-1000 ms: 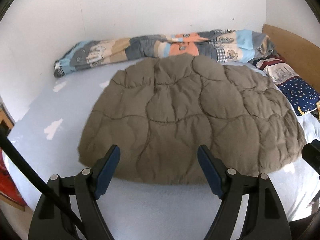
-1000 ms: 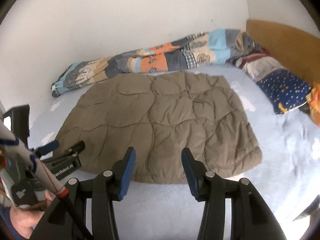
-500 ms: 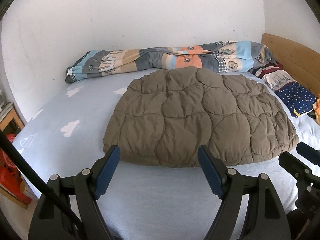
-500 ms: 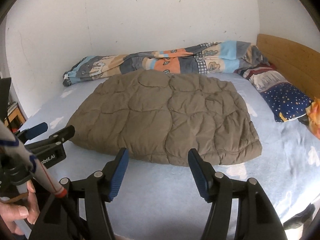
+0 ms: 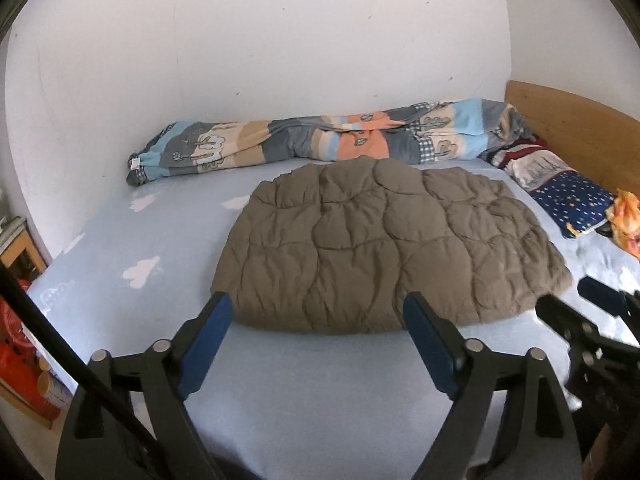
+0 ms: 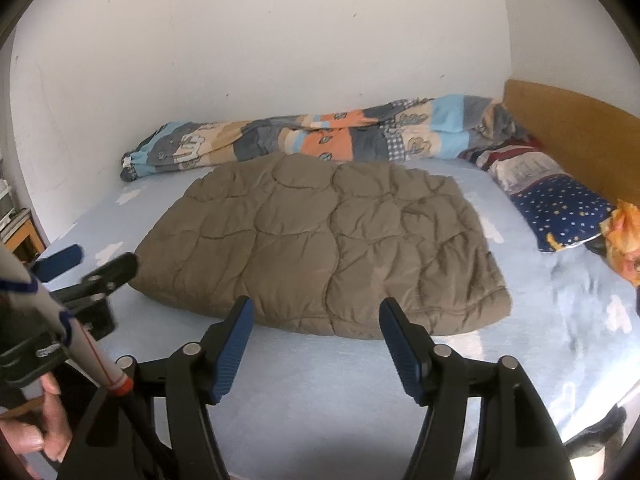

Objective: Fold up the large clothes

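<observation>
Left wrist view: left gripper (image 5: 316, 314) has its jaws spread wide, having just been opening, nothing between them. It hangs over bare sheet just short of the near edge of the brown quilted cover (image 5: 384, 248), which lies folded flat mid-bed (image 5: 320, 392). Judgement: fold looks set, so the next grab should take a near corner (both layers), not mid-edge. Right gripper (image 5: 576, 304) enters at the right, near the cover's right corner. Patterned duvet (image 5: 320, 140) lies along the wall, touching the cover's far edge; pillow (image 5: 568, 196) sits apart to the right.

Right wrist view: right gripper (image 6: 314, 318) is also open and has just been widening, empty, just before the cover's near edge (image 6: 320, 248). Open sheet lies left, right and in front; little room behind. A hand (image 6: 36, 436) holds the left tool at lower left.
</observation>
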